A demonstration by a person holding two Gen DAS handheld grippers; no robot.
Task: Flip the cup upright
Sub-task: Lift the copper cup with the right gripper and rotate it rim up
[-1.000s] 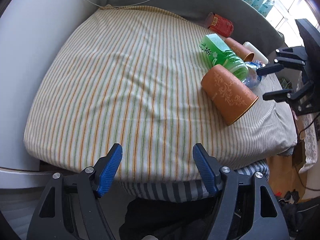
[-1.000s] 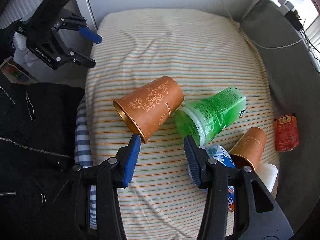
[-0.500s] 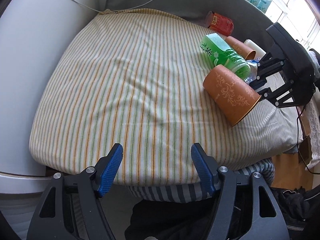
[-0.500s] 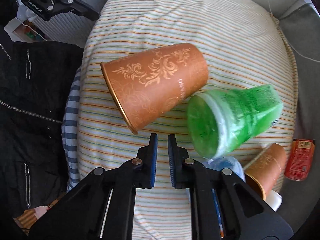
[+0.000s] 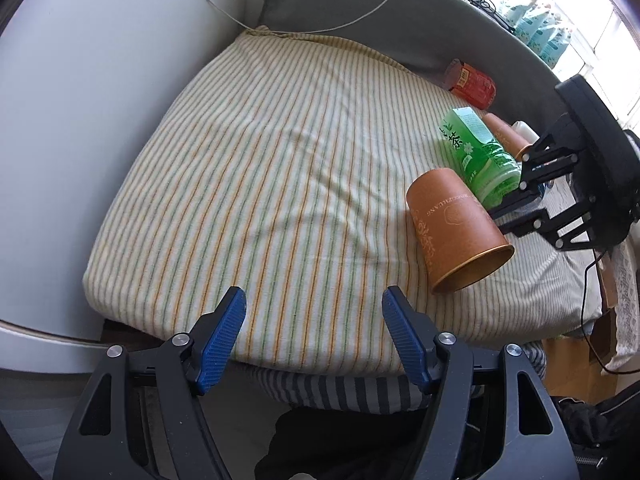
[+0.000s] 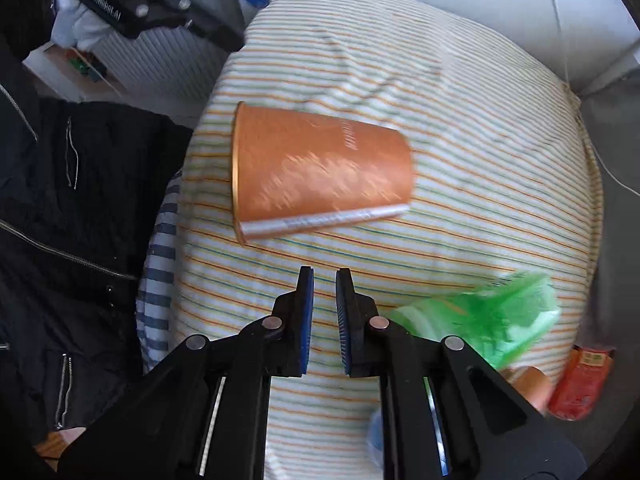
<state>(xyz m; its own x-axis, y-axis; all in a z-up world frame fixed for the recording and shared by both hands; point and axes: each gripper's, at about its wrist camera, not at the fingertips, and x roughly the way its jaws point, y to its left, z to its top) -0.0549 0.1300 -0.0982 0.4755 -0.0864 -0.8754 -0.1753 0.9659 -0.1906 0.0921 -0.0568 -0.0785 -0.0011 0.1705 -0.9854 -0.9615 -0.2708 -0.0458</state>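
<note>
Striped cushion (image 5: 280,184), cream with orange and green lines, over a blue-striped cloth (image 6: 158,280). Green tea pack (image 5: 476,156) lying on its side on the cushion. Behind it, a smaller brown cup (image 5: 506,136), also on its side. Red packet (image 5: 472,84) beside the cushion's far edge. Black jacket (image 6: 72,216) alongside.

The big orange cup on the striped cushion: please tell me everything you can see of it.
The orange cup looks like paper, with a pale floral pattern, lettering and a gold rim. It lies on its side on the cushion, mouth toward the cushion's front edge. Its base end seems to touch the green cup. The right gripper, jaws nearly together, is beside it, not holding it.
</note>
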